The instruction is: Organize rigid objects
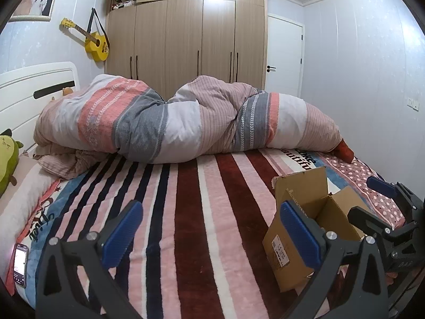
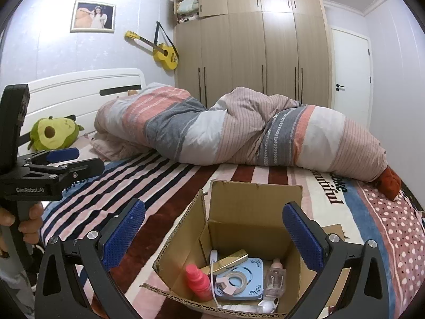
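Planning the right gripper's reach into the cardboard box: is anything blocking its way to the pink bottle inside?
Nothing visible does. The cardboard box is open on top, the right gripper has open jaws above it, and the pink bottle stands uncovered.

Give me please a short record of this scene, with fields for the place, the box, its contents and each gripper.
place: bed with striped blanket
box: open cardboard box on the blanket
contents: pink spray bottle, blue device, tape roll, clear bottle
left gripper: open, empty
right gripper: open, empty, above the box
also: phone on the blanket
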### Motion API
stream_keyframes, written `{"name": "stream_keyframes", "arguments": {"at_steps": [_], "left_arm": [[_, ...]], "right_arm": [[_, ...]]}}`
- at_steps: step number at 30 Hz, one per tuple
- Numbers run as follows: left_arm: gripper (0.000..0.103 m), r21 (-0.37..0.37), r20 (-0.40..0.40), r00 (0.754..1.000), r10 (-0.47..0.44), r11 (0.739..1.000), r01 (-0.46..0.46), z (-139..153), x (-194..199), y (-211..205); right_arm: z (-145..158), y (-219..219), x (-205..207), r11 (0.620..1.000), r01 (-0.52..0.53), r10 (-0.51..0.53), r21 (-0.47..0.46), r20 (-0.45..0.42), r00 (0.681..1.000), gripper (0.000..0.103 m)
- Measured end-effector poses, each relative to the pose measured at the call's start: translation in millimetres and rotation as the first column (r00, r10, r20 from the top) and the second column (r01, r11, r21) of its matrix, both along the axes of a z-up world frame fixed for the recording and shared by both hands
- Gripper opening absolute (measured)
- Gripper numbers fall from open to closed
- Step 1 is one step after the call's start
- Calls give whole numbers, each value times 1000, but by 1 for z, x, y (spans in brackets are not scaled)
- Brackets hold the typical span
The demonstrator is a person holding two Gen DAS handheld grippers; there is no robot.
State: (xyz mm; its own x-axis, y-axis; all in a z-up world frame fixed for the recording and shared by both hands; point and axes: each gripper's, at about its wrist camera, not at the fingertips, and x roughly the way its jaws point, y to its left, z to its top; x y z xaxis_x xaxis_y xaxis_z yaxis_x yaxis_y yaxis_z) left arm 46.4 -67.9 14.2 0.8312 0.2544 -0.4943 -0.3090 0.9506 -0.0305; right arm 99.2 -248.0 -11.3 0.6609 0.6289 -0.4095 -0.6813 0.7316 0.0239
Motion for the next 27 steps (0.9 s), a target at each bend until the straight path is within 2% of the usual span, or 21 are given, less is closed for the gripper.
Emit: {"name": "stream_keyframes", "arguments": {"at_steps": [27], "left_arm": [[102,-9,-2,1000,10,1000,-10,-1,-1,0]], "right_arm": [[1,3,-4,1000,15,-15,-6,3,1000,103]]}}
